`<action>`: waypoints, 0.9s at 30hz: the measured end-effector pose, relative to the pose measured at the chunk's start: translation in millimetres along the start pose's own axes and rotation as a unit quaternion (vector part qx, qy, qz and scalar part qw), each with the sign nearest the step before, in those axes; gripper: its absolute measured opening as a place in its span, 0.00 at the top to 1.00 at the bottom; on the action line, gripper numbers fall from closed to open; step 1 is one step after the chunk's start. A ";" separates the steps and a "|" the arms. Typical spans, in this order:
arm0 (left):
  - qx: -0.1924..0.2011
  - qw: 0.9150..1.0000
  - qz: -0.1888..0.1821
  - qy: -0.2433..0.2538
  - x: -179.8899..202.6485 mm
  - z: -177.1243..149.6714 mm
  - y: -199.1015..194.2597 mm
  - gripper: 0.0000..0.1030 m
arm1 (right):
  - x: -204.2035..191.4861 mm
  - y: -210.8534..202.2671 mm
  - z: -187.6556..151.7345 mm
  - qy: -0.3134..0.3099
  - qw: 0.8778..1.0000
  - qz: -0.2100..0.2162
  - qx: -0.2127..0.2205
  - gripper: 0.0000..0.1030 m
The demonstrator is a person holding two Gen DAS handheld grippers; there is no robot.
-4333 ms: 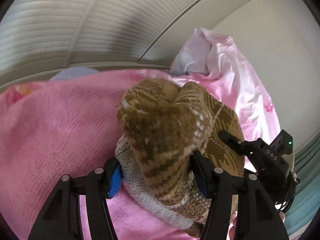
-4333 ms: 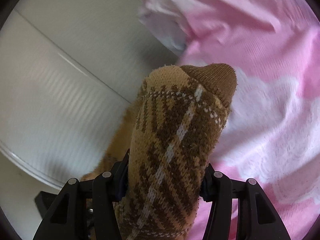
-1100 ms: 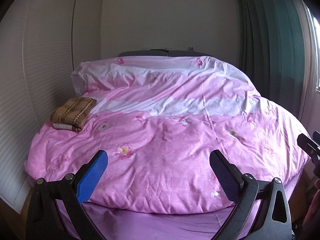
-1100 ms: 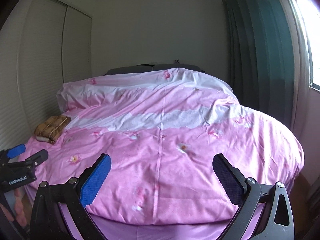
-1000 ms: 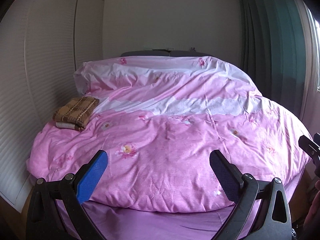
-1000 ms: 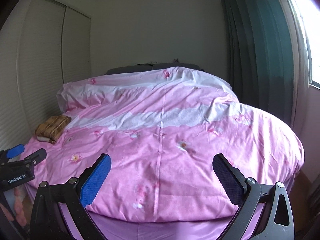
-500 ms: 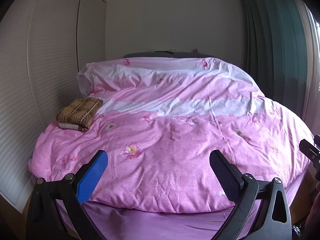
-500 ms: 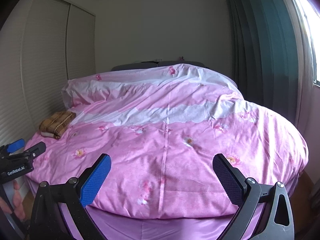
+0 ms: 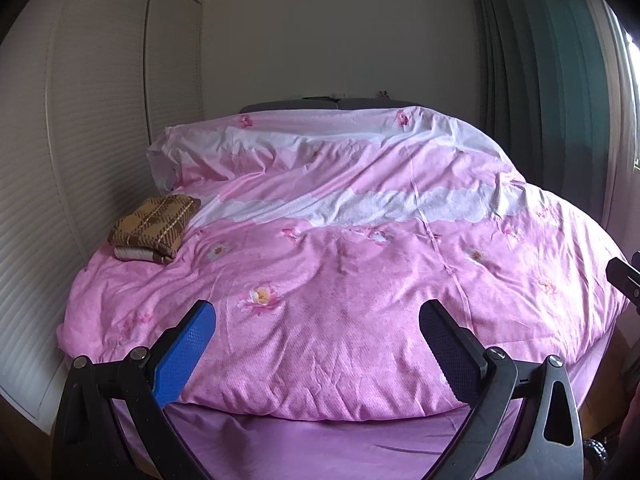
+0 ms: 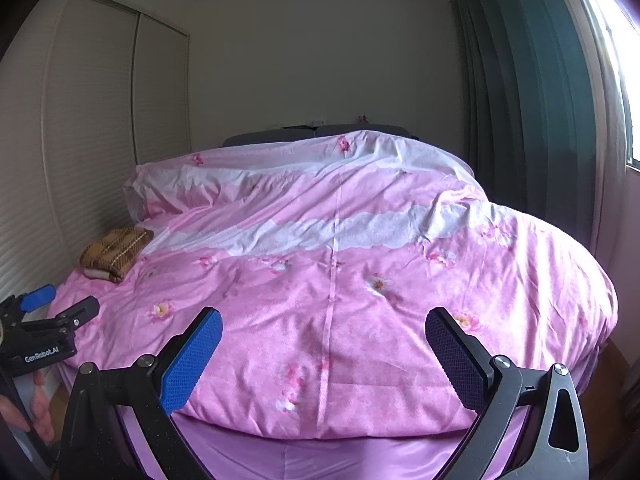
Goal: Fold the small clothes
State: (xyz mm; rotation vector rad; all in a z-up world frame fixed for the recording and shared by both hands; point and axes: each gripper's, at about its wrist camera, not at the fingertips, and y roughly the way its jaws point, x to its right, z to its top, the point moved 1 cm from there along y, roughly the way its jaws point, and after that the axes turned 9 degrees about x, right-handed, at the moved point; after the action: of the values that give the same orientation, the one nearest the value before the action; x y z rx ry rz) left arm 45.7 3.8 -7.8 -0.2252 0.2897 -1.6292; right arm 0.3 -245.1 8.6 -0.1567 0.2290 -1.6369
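Folded brown plaid socks sit on the pink duvet, at its left edge beside the louvred wardrobe doors.

You're holding both claws off the foot of the bed, well apart from the socks: left gripper jaws spread wide, nothing between them; right gripper same, wide and empty. Green curtains hang on the right side. Left gripper also shows low left in the right wrist view.

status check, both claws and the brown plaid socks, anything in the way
Left claw open, empty. Right claw open, empty. Folded brown plaid socks lie on the pink duvet by the louvered closet door. Nothing between claws and socks.
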 end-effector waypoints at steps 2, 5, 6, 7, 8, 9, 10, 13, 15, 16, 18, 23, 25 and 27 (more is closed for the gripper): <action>-0.001 1.000 -0.001 0.000 -0.7 0.2 0.3 0.00 | 0.3 0.8 0.6 0.001 1.000 -0.001 0.001 0.01; -0.002 1.000 -0.001 0.000 -1.1 -0.1 0.6 0.00 | -0.2 0.5 1.0 0.002 1.000 -0.003 0.001 0.01; -0.003 1.000 -0.002 0.000 -1.3 -0.2 0.7 0.00 | 0.2 0.6 1.0 0.003 1.000 -0.002 0.001 0.01; -0.003 1.000 -0.002 0.000 -1.5 -0.4 1.1 0.00 | 0.7 1.2 1.0 0.005 1.000 -0.003 0.002 0.01; -0.003 1.000 -0.001 0.000 -0.8 -0.4 1.0 0.00 | 0.2 0.5 1.4 0.006 1.000 -0.003 0.002 0.01; -0.002 1.000 -0.002 0.001 -1.0 -0.4 1.1 0.00 | 0.5 1.1 1.2 0.004 1.000 -0.002 0.001 0.01; -0.003 1.000 -0.002 0.002 -1.0 -0.5 1.2 0.00 | -0.2 1.5 0.8 0.003 1.000 -0.004 0.001 0.01; -0.003 1.000 -0.002 0.000 -0.3 -0.6 1.1 0.00 | -1.1 -0.5 0.2 0.005 1.000 -0.006 0.001 0.01; -0.002 1.000 -0.001 0.002 -0.1 -0.7 1.3 0.00 | -1.6 -0.9 -0.2 0.003 1.000 -0.007 0.002 0.01; -0.002 1.000 -0.001 0.001 -0.2 -0.8 1.3 0.00 | -1.4 -0.8 -0.3 0.004 1.000 -0.007 0.001 0.01; -0.004 1.000 0.000 0.000 -0.1 -1.1 1.5 0.00 | -1.8 -1.0 -0.2 0.005 1.000 -0.007 0.002 0.01; -0.004 1.000 -0.001 0.000 -0.4 -1.9 1.8 0.00 | -1.1 -1.2 -0.3 0.004 1.000 -0.007 0.003 0.01; -0.003 1.000 0.000 0.001 -0.3 -1.8 1.8 0.00 | -0.7 -0.7 -1.0 0.004 1.000 -0.006 0.001 0.01; -0.003 1.000 -0.001 0.000 -0.5 -1.8 1.8 0.00 | -2.2 -1.7 -0.8 0.004 1.000 -0.008 0.002 0.01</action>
State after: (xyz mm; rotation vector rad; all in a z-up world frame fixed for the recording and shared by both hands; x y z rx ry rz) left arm 46.9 4.3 -10.0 -0.2298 0.2957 -1.6306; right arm -1.3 -242.8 8.3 -0.1487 0.2317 -1.6543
